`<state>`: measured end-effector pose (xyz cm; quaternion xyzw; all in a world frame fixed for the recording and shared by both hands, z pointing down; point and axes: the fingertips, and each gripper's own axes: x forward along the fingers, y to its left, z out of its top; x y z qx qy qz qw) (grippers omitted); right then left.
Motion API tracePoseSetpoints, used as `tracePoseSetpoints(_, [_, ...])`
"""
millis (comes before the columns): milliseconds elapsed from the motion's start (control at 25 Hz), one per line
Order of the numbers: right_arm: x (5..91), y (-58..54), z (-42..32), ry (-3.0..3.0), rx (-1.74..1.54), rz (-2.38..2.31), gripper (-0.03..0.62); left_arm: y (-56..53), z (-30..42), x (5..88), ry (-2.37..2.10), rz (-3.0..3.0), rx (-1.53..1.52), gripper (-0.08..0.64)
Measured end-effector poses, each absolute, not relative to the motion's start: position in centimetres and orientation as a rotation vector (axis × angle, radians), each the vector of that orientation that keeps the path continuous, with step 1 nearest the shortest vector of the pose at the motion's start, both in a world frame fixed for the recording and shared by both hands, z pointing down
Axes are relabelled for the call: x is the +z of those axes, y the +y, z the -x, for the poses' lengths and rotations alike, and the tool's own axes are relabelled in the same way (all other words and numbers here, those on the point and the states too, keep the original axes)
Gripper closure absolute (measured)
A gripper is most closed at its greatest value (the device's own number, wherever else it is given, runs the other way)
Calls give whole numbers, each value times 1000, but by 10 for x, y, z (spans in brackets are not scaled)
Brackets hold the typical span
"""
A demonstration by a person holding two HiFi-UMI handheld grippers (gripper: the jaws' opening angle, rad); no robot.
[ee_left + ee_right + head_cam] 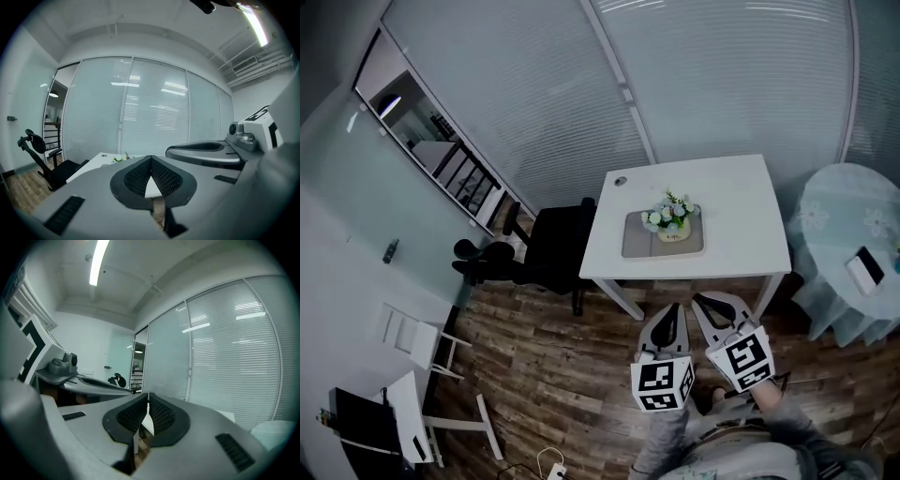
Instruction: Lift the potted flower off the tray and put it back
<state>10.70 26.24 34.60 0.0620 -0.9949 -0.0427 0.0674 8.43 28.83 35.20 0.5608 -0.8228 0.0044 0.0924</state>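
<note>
Potted flower on tray, left gripper beside right gripper, fingers together

Office, likely a small meeting room. Floor-to-ceiling glass partitions with closed slatted blinds make up the walls. A black swivel office chair with headrest stands at the left edge of a plain white worktop. Wood-look plank floor. Long strip light and air vent in the white ceiling. A round side table under a pale cloth sits near the worktop's right edge.
</note>
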Motion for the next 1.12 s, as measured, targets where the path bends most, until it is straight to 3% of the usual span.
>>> tracePoseSetpoints(1120, [365,221,53,-2888,-118,-626,569,234,75,373,-2121,-2042,64,549])
